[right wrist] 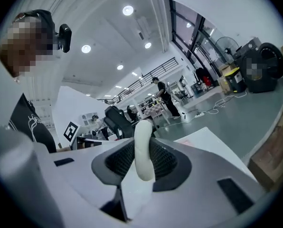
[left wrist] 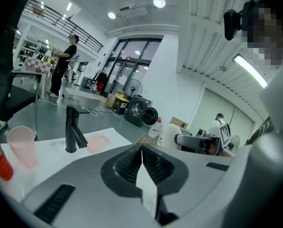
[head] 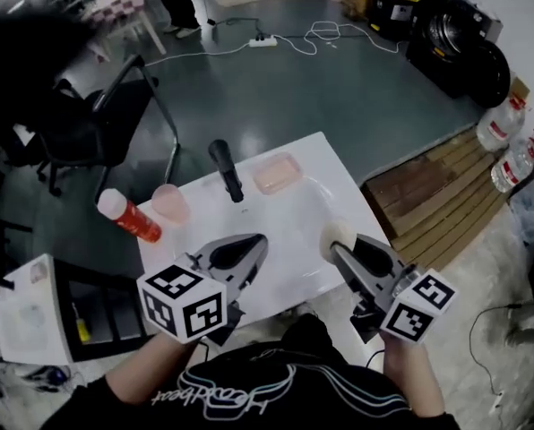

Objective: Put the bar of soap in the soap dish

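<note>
A cream bar of soap stands on edge between the jaws of my right gripper, which is shut on it above the white table's right side. In the right gripper view the soap sticks up from between the ribbed pads. The pink soap dish lies at the table's far side, right of the black faucet, apart from both grippers. My left gripper hovers over the table's near left with jaws shut and nothing in them. The left gripper view shows the dish beside the faucet.
A pink cup and a red bottle stand at the table's left edge. A black chair is behind on the left, a wooden pallet and water bottles on the right, a washing machine far right.
</note>
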A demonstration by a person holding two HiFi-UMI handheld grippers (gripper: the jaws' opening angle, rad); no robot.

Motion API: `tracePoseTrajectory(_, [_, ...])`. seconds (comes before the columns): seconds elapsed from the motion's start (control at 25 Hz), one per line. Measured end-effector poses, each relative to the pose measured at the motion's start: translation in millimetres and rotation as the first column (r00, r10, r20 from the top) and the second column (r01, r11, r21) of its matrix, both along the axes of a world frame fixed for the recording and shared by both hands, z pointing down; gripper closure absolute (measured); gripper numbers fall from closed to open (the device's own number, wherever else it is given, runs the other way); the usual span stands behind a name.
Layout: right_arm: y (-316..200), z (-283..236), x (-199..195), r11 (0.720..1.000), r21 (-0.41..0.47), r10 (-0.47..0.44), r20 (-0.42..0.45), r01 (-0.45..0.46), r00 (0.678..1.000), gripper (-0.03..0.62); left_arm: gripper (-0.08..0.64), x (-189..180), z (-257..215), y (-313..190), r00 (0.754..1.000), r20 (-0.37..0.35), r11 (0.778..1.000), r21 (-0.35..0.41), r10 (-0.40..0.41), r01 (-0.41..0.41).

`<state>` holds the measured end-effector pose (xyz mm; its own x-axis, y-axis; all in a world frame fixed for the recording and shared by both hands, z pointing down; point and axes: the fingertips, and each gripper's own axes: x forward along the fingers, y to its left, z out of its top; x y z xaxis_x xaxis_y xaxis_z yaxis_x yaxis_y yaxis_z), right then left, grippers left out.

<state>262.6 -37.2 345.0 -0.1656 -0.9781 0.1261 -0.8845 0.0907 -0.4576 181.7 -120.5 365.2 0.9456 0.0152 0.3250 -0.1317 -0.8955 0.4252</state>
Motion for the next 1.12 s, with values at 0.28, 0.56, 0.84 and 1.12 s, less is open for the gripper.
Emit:
tracePoseTrajectory(0.28, [-61.1, 7.2, 41.8, 0.985, -0.063, -0.169, -0.126, 0.162, 0.978, 0.475, 0.537, 19.7, 14.4, -36.9, 0.987, 0.018, 0.987, -0.013, -0.159, 0.159])
tracePoseTrajectory(0.56, [-124.1, 20.8, 59.0, 0.939, -0.131, -0.342, -0.231, 0.319, 0.911, 0.476, 0.537, 22.2, 28.8, -58.3, 0.951, 0.034, 0.951, -0.040, -0.306, 0.307])
tracePoseTrajectory(0.84, [-170.6, 47.7, 56.7, 0.871, -0.213, -0.491, -0.398, 0.443, 0.775, 0.475, 0.537, 9.9, 32.6, -71.5, 0.895, 0.016, 0.895, -0.033, -0.445, 0.445])
tracePoseTrajectory(1.12, [-211.1, 86.9, 56.4, 0.797, -0.345, -0.596, -0.582, 0.495, 0.554, 0.476, 0.537, -14.7, 44.2, -69.5, 0.844, 0.019, 0.842, -0.055, -0.536, 0.536])
